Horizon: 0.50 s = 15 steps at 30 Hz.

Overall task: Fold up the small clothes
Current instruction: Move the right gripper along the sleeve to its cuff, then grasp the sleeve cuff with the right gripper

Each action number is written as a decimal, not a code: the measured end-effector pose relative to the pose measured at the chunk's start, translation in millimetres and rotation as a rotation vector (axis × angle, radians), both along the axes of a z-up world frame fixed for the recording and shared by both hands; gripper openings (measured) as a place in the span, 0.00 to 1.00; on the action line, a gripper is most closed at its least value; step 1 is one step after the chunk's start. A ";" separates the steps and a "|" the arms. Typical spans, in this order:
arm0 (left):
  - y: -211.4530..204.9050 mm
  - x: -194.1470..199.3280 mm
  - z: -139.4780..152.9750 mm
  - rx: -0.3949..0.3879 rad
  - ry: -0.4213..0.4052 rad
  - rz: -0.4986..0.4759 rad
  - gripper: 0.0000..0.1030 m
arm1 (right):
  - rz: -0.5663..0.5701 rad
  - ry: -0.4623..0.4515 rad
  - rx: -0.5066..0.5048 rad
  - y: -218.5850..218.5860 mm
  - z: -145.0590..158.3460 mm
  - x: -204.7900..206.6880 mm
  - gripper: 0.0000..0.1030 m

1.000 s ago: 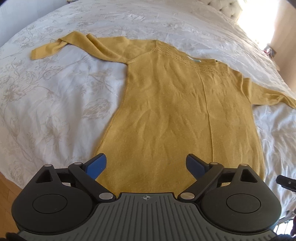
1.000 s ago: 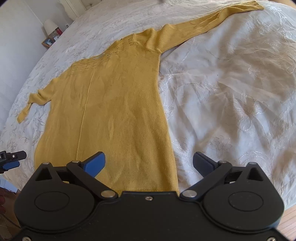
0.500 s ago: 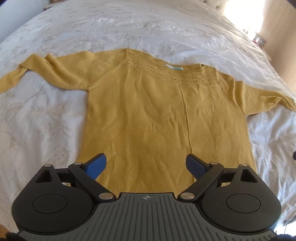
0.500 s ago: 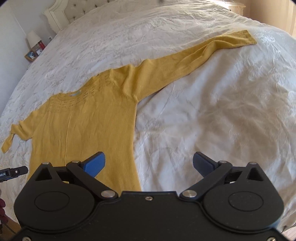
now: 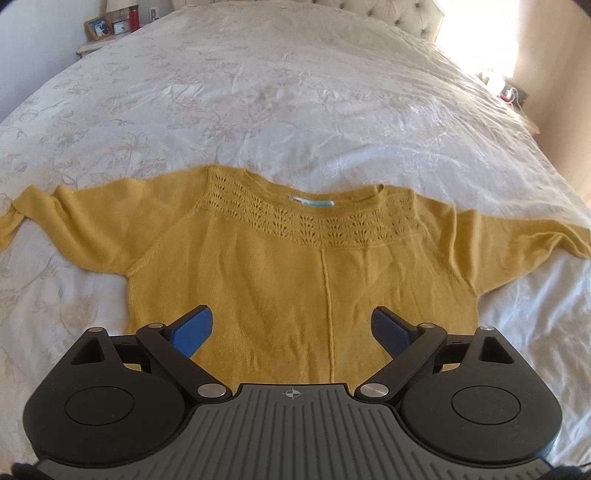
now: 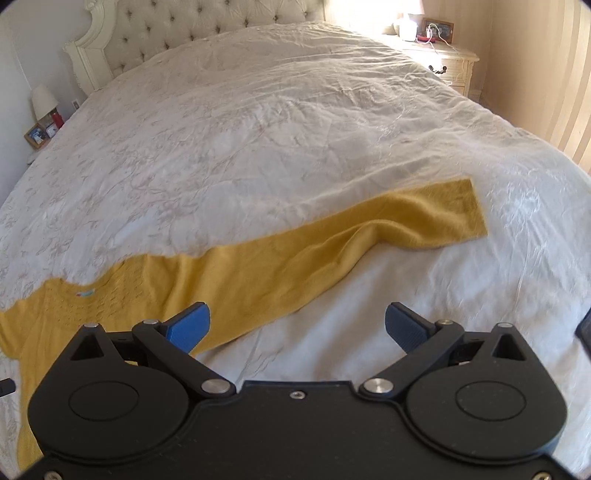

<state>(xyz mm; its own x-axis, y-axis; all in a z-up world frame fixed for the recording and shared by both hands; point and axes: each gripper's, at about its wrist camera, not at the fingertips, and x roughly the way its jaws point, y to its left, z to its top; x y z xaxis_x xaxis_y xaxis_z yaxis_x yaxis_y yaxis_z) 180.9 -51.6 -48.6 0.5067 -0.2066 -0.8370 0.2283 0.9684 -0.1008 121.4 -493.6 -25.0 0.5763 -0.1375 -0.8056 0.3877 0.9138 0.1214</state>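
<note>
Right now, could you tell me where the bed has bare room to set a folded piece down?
The bedspread lies bare from the yellow sweater neckline up to the headboard. In the right wrist view, there is bare cover both beyond and in front of the outstretched sleeve. The near edge is crowded: the sweater spans it, sleeve to sleeve.

Left claw [image 5: 291, 328], right claw [image 6: 297, 326]: apparently spread, empty.

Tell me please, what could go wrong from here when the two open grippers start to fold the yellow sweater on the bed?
1. The far sleeve is twisted near its cuff; folded as it lies, it may leave a lump.
2. The sweater lies on a soft, wrinkled bedspread, so an open left gripper or right gripper may pinch the bedding too.
3. The long sleeve has a ridge that may crease.
</note>
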 end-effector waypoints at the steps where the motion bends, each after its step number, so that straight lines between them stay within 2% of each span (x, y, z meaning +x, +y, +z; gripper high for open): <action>1: -3.2 -0.7 2.8 0.000 -0.003 0.016 0.91 | -0.001 0.005 -0.016 -13.2 -0.4 6.5 0.99; 10: -21.9 -6.0 4.4 0.046 0.026 0.126 0.91 | -0.071 0.086 -0.126 -117.6 -24.3 50.4 0.99; 15: -29.1 -9.8 2.0 0.079 0.048 0.152 0.91 | -0.092 0.144 -0.079 -148.6 -51.4 61.1 0.98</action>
